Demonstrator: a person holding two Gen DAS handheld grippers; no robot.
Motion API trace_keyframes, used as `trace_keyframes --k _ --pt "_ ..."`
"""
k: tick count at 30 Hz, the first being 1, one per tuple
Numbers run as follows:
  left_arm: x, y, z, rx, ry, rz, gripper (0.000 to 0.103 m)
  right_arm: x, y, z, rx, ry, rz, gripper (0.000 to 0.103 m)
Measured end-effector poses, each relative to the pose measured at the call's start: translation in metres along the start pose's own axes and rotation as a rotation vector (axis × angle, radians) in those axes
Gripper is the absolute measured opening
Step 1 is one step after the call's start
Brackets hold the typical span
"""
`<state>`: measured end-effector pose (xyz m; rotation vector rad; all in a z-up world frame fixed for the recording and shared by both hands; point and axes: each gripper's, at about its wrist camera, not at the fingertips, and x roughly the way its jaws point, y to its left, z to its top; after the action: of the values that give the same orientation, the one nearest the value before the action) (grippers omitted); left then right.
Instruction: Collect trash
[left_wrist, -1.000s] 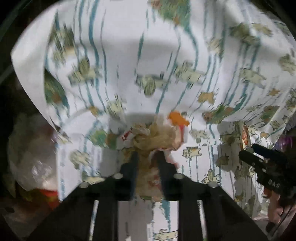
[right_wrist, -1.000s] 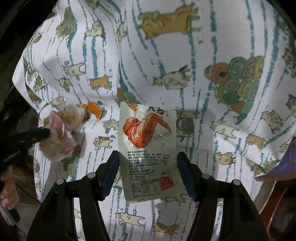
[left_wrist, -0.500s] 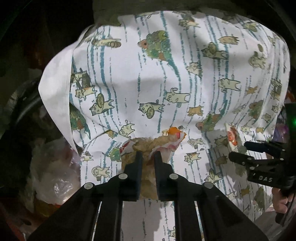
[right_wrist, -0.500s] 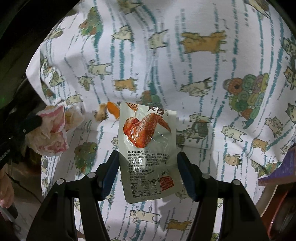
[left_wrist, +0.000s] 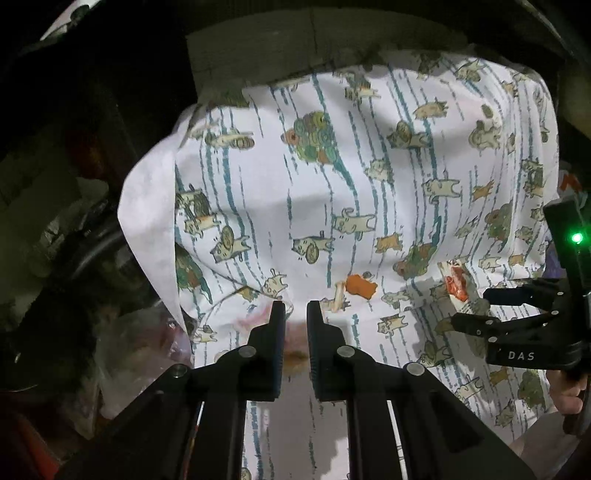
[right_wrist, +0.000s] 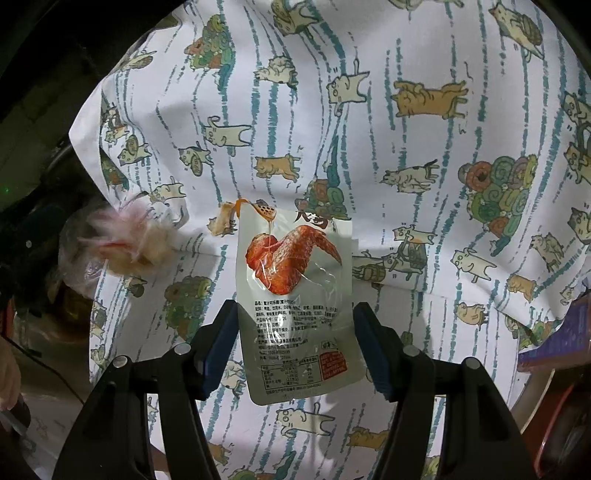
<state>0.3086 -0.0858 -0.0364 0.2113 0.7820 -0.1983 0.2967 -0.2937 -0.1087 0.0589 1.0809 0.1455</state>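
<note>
My right gripper is shut on a grey chicken-wing snack packet and holds it upright over the cat-print tablecloth. My left gripper has its jaws a narrow gap apart; a blurred crumpled pink-and-tan wrapper shows low between and behind its fingers. The right wrist view shows that wrapper blurred at the table's left edge, by a clear trash bag. An orange scrap and a pale bone-like scrap lie on the cloth. The right gripper also shows in the left wrist view.
A clear plastic trash bag with rubbish sits below the table's left edge. The tablecloth corner hangs over it. A purple box lies at the right edge. Dark floor and clutter surround the table.
My left gripper has pulled back and left from the table toward the bag; its wrapper has sunk low and blurred, apparently slipping out. The right gripper has drawn back with its packet.
</note>
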Motion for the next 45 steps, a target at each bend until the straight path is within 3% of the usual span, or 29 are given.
trace_keyframes --k 6,11,13,14,15,24,27,30,34,36,37,39,41,45 --pt "-0.018 0.001 -0.004 0.000 -0.031 -0.029 0.012 -0.012 0.010 -0.007 -0.019 -0.016 0.011 0.062" --pt "-0.009 0.013 -0.007 -0.046 0.018 -0.047 0.015 -0.014 0.012 -0.012 -0.015 -0.020 0.018 0.062" --pt "0.003 0.022 -0.007 -0.091 0.070 -0.059 0.042 -0.012 0.012 -0.012 -0.005 -0.013 0.019 0.062" --pt "0.011 0.028 -0.008 -0.130 0.090 -0.065 0.071 -0.011 0.012 -0.012 0.000 -0.012 0.019 0.062" --pt "0.017 0.036 -0.008 -0.176 0.093 -0.078 0.082 -0.010 0.011 -0.011 0.004 -0.011 0.020 0.062" --pt "0.093 0.070 -0.009 -0.382 0.270 -0.105 0.083 -0.003 0.007 -0.004 0.020 -0.005 0.032 0.062" --pt "0.117 0.075 -0.008 -0.401 0.278 -0.075 0.083 0.001 0.004 -0.001 0.025 0.003 0.033 0.062" --pt "0.145 0.078 -0.015 -0.400 0.363 -0.055 0.083 0.003 0.000 0.000 0.034 0.009 0.033 0.062" --pt "0.171 0.080 -0.040 -0.477 0.525 -0.099 0.083 0.005 -0.006 0.001 0.035 0.015 0.033 0.062" --pt "0.178 0.083 -0.048 -0.539 0.546 -0.200 0.083 0.005 -0.009 0.002 0.038 0.014 0.025 0.062" --pt "0.178 0.086 -0.050 -0.569 0.547 -0.217 0.079 0.005 -0.011 0.003 0.045 0.014 0.026 0.062" --pt "0.174 0.093 -0.052 -0.618 0.517 -0.229 0.054 0.004 -0.014 0.005 0.064 0.012 0.034 0.062" --pt "0.167 0.093 -0.050 -0.612 0.504 -0.243 0.042 0.001 -0.015 0.006 0.073 0.010 0.045 0.062" --pt "0.145 0.079 -0.041 -0.555 0.461 -0.269 0.036 -0.004 -0.011 0.004 0.057 0.001 0.036 0.062"
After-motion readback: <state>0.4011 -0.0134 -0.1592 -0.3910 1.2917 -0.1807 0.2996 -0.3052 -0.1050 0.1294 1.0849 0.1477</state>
